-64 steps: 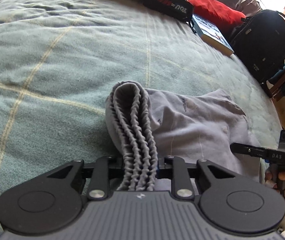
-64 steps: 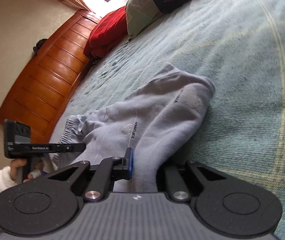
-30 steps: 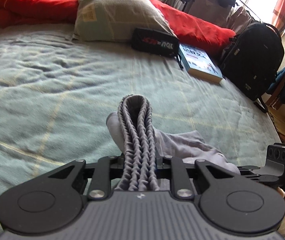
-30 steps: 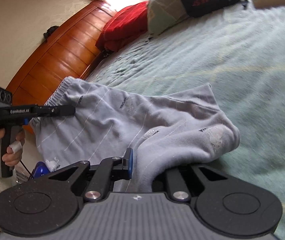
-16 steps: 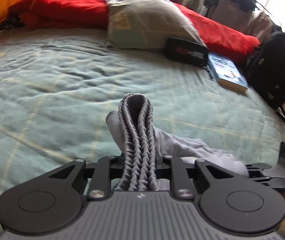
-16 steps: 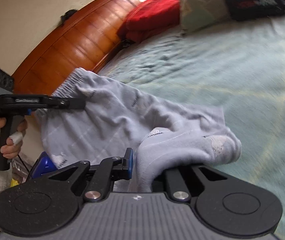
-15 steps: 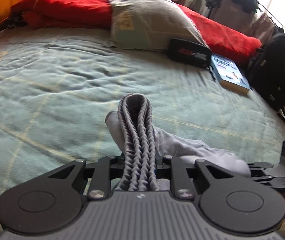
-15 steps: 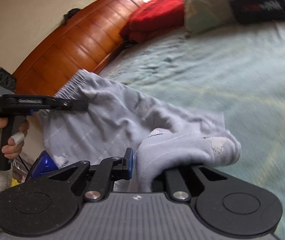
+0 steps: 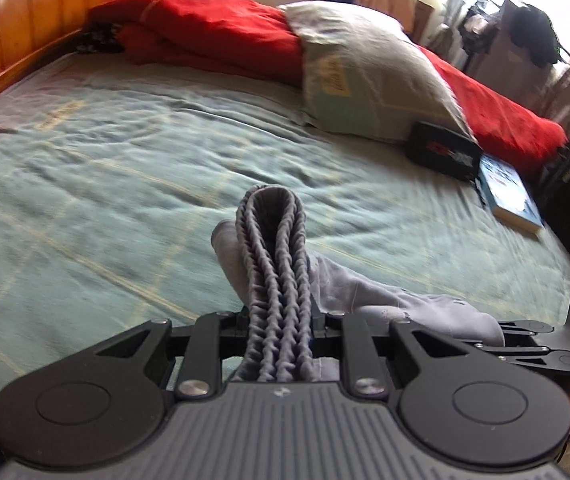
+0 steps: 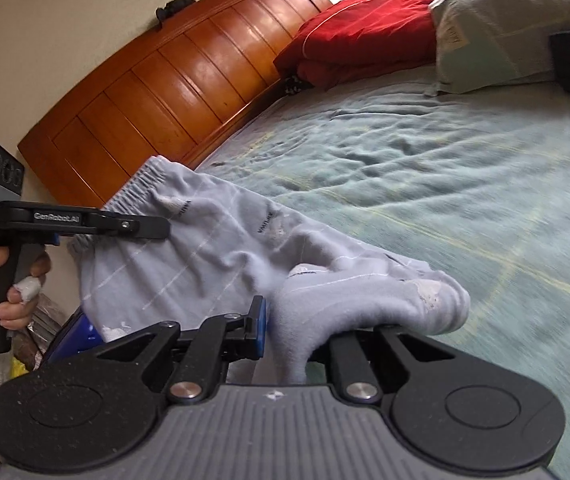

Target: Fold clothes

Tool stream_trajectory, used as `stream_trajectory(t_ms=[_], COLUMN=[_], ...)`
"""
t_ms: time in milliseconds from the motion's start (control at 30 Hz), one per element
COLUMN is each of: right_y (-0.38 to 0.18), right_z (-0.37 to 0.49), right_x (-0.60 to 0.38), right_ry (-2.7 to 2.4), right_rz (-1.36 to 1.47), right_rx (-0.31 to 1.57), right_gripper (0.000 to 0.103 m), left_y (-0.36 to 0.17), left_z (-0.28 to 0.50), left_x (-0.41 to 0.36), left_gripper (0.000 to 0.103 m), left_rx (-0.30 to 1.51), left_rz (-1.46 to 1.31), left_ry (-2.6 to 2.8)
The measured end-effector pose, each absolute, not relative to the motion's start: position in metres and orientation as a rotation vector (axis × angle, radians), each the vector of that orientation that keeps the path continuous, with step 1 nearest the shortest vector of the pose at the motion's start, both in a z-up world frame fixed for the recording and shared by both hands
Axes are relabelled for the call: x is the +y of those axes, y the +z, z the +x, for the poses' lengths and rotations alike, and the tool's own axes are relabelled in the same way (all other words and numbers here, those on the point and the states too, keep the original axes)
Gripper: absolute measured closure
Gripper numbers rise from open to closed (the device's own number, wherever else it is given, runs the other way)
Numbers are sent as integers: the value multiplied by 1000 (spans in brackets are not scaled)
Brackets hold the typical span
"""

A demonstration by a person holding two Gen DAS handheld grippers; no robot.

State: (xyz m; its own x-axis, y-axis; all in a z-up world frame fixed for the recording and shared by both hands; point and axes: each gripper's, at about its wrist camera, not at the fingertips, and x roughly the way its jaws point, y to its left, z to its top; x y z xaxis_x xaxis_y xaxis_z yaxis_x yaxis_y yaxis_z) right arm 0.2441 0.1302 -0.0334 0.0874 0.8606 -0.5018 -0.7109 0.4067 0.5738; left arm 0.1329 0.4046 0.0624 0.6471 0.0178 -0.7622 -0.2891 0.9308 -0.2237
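Gray sweatpants (image 10: 213,256) hang stretched between two sets of hand-held tongs at the near edge of a bed (image 9: 85,168), lifted clear of its green checked cover on the near side. Closest to the left wrist camera, the left tongs (image 9: 277,320) are clamped on the ribbed elastic waistband (image 9: 271,248), which stands bunched in a loop above the jaws. The right tongs (image 10: 289,328) are closed on a thick fold of the leg end, the cloth spilling over the right-hand jaw. The garment's long axis runs from one grip to the other, roughly along the bed's near edge, with the slack middle sagging below both grips. In the right wrist view the left tongs appear side-on at the left, a hand (image 10: 9,276) wrapped around their handle, the waistband just at their tip. Beyond the sweatpants, the open middle of the bed lies ahead of both grips, and neither hand looks clearly nearer to it. Laying the pants flat there likely means carrying both ends forward together, keeping the axis straight. Farther back on the bed rest a gray pillow (image 9: 369,76), a red blanket (image 9: 205,20), a black pouch (image 9: 443,156) and a book (image 9: 509,196), with the wooden headboard (image 10: 165,92) behind.
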Motion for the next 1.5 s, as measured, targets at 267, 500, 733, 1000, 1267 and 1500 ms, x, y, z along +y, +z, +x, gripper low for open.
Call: stream_trajectory(t_ms=[267,500,733,1000,1267,1500], right_y=[-16,-7,-12,-12,-32,-55], right_z=[282,305,309,310,312,330], right_x=[218,307,381,425,442,432], right_ry=[1235,1289,1334,1337,1332,1268], right_rz=[137,-7,-166,-287,-314,-261], right_rx=[899,898,876,822,852,903], right_gripper=[90,90,92,93,93,51], left_y=[60,43,25,-19,-55,-83], left_z=[103,59,23,8,3,-7], left_x=[463,497,498,474,482,501], left_gripper=[84,84,84,84,84,82], left_rx=[788,730,621,573,569,568], left_rz=[-427,-504,-597,-660,-753,-852], left_ry=[281,346,344,322,307,302])
